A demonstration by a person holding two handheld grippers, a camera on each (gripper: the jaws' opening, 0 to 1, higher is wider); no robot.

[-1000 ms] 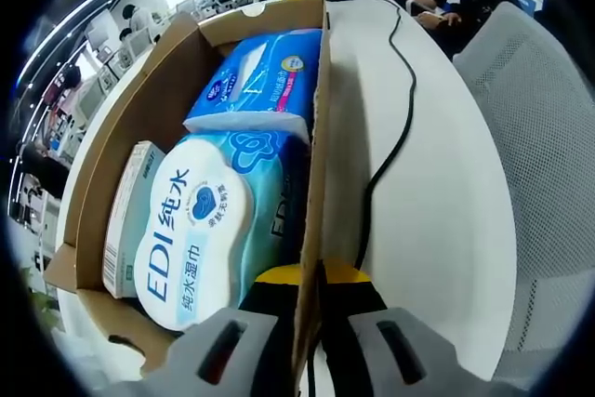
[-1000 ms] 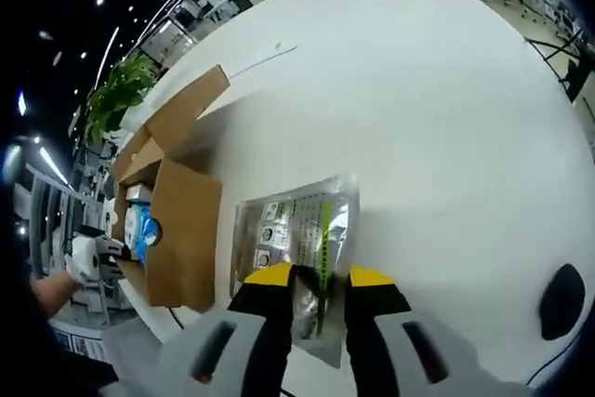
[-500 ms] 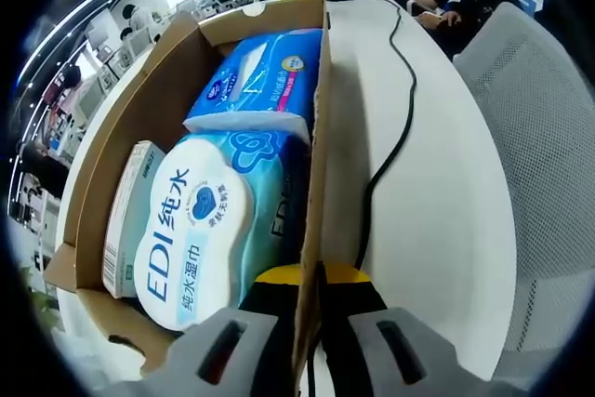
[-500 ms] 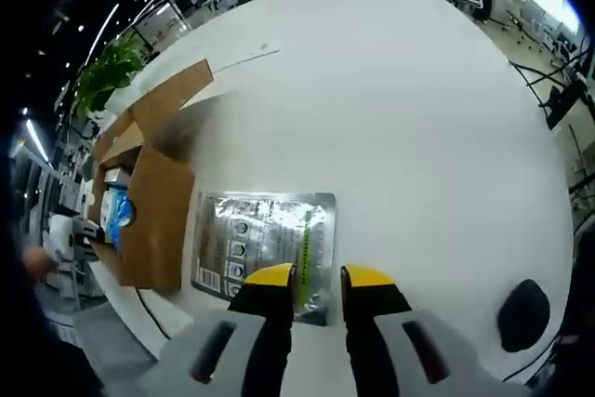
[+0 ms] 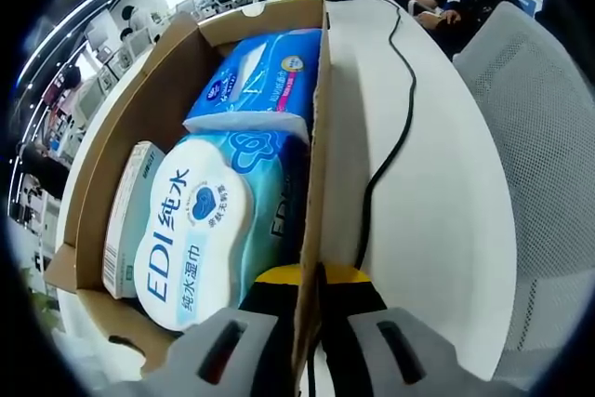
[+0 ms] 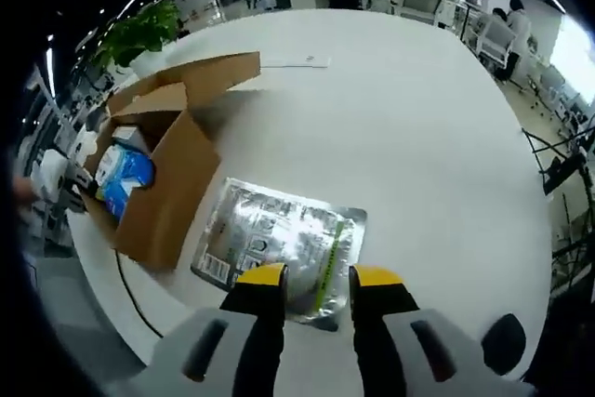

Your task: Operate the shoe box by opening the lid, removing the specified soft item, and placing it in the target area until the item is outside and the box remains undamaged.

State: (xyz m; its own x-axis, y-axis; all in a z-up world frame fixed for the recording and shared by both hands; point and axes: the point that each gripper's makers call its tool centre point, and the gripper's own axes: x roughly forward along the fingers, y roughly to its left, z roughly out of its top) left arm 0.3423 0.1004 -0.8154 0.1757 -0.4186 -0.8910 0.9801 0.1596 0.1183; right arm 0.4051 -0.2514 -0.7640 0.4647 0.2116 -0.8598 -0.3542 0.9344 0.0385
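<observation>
Right gripper (image 6: 316,278) hovering with jaws spread apart, gripping nothing, the silver foil pouch (image 6: 279,239) lying flat on the white table (image 6: 437,137) just ahead of the tips and partly between them. Pouch resting fully outside the cardboard box (image 6: 163,188), just beside its near wall, so the removal step judged done and the placement judged at or near completion. Jaws likely parted to free the pouch without dragging it. Left gripper (image 5: 311,276) pinching the right-hand wall of the box (image 5: 321,137), jaws pressed together with the cardboard edge sandwiched between them, probably to steady the box while the other tool works. Box standing open, flaps (image 6: 218,70) folded outward. Remaining inside: a pale blue wet-wipe pack (image 5: 200,230) marked EDI, a blue packet (image 5: 265,76) beyond it, and a slim white carton (image 5: 130,211) wedged against the left wall. Black cable (image 5: 390,127) trailing across the table beside the box, clear of the pouch. Mesh chair back (image 5: 539,137) standing beyond the table edge. Green plant (image 6: 139,30) sitting at the far edge of the table. No tearing or crushing of the cardboard visible at the clamped wall.
</observation>
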